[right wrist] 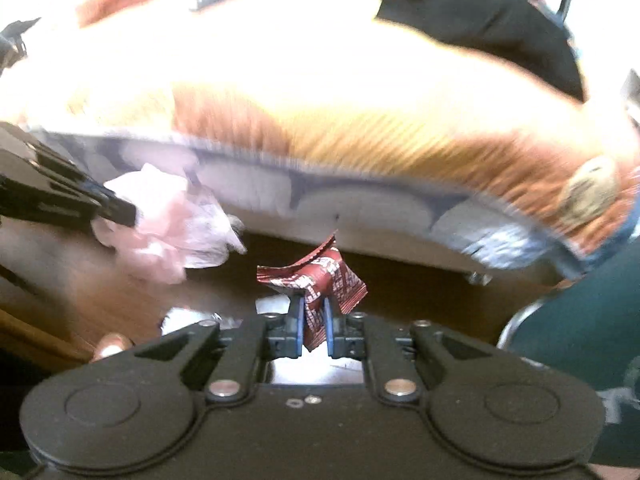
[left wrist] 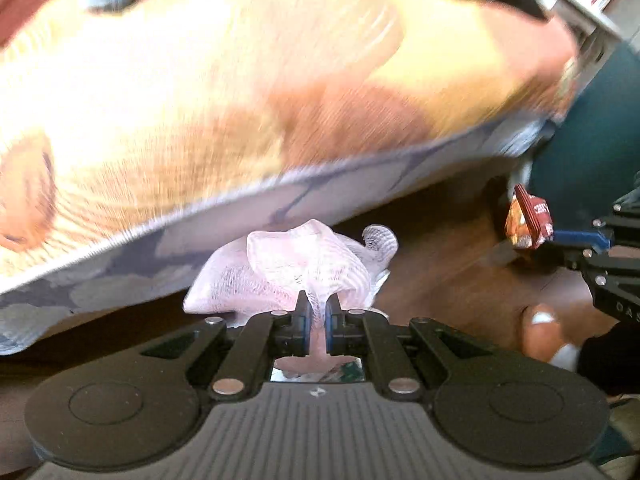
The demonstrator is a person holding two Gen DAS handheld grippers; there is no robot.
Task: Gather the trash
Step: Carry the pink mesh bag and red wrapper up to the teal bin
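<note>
two grippers, each w/ a piece of trash pinched. left gripper: blue pads nearly together, clamped on a crumpled pink-white mesh wrapper that bunches out past the tips, above the dark wood floor. right gripper: pads narrow, gripping a dark red snack wrapper w/ white print; wrapper sticks out fwd and a bit down between the fingers. in left view the right gripper's blue finger shows at the right edge w/ the red wrapper on its tip. in right view the left gripper's black arm comes in from the left, mesh wrapper hanging at its end. behind both: big blurred bedding, orange/yellow on top, grey-blue cloud-pattern edge below. dark teal fabric at right, can't tell what it is.
</note>
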